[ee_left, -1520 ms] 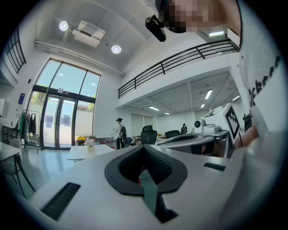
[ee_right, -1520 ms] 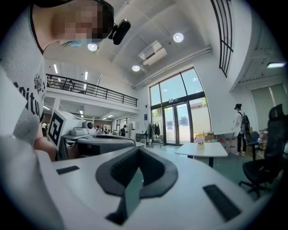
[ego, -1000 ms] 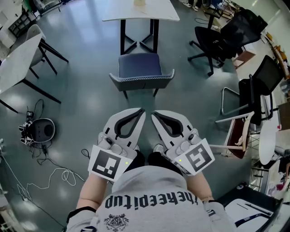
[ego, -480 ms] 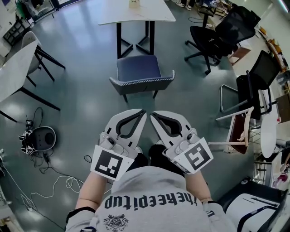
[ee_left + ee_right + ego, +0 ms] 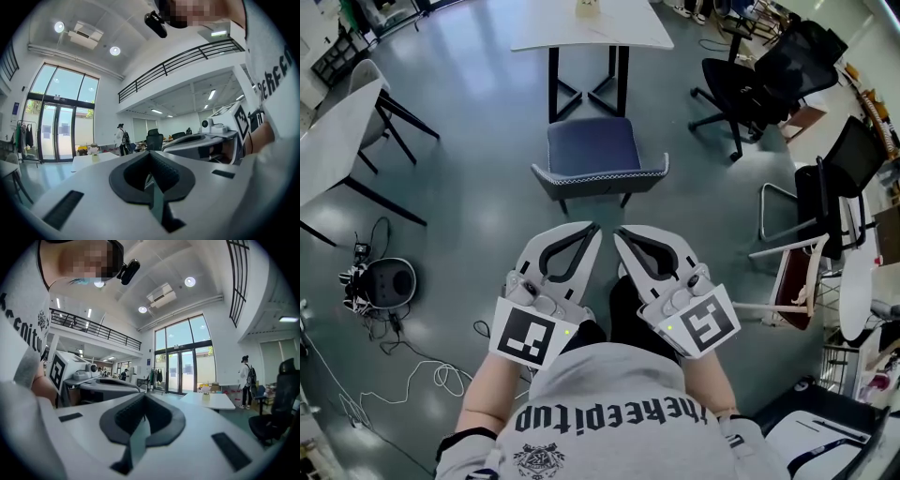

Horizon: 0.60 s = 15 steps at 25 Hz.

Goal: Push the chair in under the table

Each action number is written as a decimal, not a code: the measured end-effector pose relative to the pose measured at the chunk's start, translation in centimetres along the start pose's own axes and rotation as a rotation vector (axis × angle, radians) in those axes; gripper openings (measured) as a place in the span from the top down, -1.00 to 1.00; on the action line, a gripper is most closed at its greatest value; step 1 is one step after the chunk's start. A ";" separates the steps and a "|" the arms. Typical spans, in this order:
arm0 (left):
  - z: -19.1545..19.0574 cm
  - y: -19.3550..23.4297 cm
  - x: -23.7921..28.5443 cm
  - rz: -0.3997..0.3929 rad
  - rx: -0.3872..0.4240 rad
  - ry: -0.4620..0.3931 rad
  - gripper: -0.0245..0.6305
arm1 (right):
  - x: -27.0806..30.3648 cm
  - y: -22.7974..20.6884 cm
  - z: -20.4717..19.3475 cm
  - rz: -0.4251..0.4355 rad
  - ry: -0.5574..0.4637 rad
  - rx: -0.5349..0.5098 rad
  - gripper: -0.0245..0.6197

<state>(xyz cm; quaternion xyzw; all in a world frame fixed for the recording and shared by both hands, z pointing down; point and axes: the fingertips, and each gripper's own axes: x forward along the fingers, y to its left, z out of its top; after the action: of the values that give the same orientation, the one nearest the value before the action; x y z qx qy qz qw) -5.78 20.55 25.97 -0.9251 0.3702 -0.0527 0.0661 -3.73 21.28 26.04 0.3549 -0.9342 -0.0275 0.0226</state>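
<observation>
Blue-seated chair (image 5: 592, 150) is standing just outside the white table (image 5: 546, 34), backrest away from it. Left gripper (image 5: 593, 230) and right gripper (image 5: 618, 232) are hovering beyond the backrest, both jaws pressed together, empty.

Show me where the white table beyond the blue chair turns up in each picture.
Head view: the white table sits at the top edge, centre.
Left gripper view: the white table is left of centre, about two thirds down.
Right gripper view: the white table is right of centre, about two thirds down.
Shared landmark: the small pale object standing on it, also visible in the left gripper view and the right gripper view.
</observation>
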 end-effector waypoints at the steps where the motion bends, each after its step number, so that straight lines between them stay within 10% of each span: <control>1: 0.0 0.3 0.3 0.007 -0.008 0.000 0.88 | 0.3 -0.3 0.0 0.005 0.001 -0.005 0.90; 15: -1.3 3.4 6.9 0.054 -0.021 0.025 0.88 | 2.8 -6.8 -1.3 0.052 0.035 -0.015 0.90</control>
<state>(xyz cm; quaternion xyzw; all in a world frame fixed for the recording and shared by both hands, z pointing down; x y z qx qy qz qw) -3.28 13.26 27.00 -0.9148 0.3962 -0.0587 0.0529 -1.28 14.26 26.91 0.3309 -0.9423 -0.0278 0.0422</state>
